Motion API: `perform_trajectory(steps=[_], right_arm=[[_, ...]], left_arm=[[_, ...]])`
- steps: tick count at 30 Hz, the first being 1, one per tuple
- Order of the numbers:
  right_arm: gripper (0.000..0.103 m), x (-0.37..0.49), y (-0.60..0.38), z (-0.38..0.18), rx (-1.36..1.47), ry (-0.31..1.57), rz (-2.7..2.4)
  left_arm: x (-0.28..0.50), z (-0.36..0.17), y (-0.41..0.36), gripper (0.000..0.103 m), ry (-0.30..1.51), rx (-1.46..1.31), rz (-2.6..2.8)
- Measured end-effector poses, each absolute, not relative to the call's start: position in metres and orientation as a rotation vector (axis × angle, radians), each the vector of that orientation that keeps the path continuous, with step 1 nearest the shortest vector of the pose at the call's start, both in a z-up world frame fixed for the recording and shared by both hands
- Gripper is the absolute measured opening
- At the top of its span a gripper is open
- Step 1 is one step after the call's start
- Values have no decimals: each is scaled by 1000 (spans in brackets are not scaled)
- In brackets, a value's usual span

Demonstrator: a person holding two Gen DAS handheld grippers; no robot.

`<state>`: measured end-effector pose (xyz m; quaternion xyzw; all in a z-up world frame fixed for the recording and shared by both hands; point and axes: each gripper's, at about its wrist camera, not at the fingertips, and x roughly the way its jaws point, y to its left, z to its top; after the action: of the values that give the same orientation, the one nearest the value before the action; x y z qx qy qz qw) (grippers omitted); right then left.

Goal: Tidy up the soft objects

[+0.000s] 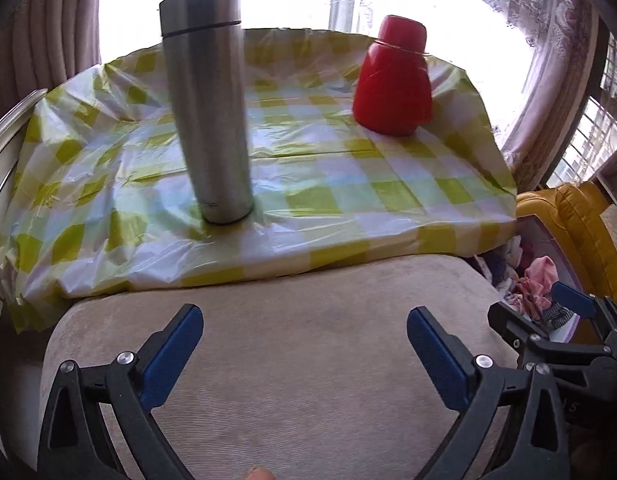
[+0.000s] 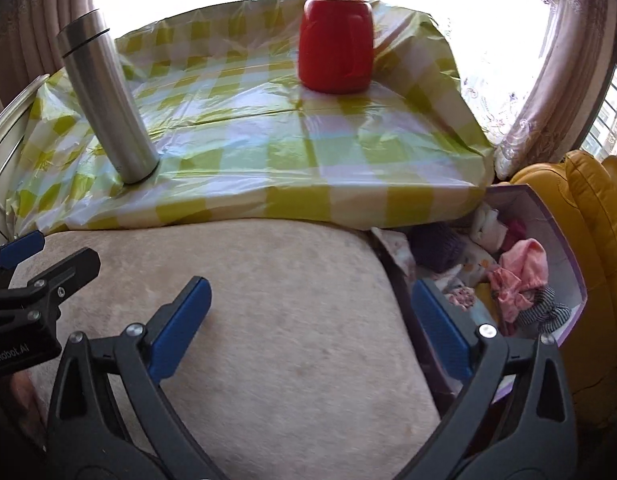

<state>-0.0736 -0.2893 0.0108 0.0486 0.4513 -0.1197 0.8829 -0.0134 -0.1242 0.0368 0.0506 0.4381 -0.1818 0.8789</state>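
While both claws hang tilted down over the beige cushion (image 1: 268, 340), nothing lies between the blue pads of either one. Furthest left, past the curtain (image 1: 48, 32), the table (image 1: 68, 240) wears a crinkled plastic cloth in green and white checks, and on its left part stands a steel flask (image 1: 206, 112), upright, its base on the cloth near the front edge. Below it the left claw (image 1: 304, 344) points forward and downward over the cushion, its jaws spread wide with only bare fabric showing between them; nothing is gripped. Further right on the cloth, toward the back, sits a red flask (image 1: 392, 80) with a red cup turned over its top, well apart from the steel one. The right claw (image 2: 308, 316) hangs just beside the left, at a similar downward tilt, its jaws likewise wide and empty; its left pad is over the cushion while its right pad shows against the edge of a box (image 2: 564, 264). That box, pale purple, stands open to the right of the cushion, below the table's corner, and holds the soft things: a heap of small clothes (image 2: 516, 276) in pink, white, purple and stripes. Rightmost, touching the box, is a yellow padded seat (image 2: 588, 200).
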Motion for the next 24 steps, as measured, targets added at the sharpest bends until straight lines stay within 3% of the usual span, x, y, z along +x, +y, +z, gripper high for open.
perform_trajectory(steps=[6, 10, 24], right_arm=[[100, -142, -403, 19, 213, 965, -568], [100, -175, -449, 22, 256, 960, -694], [100, -181, -470, 13, 268, 981, -731]], left_arm=[[-50, 35, -266, 103, 938, 164, -691], [-65, 23, -316, 103, 961, 185, -765], [-67, 5, -328, 103, 1012, 221, -769]])
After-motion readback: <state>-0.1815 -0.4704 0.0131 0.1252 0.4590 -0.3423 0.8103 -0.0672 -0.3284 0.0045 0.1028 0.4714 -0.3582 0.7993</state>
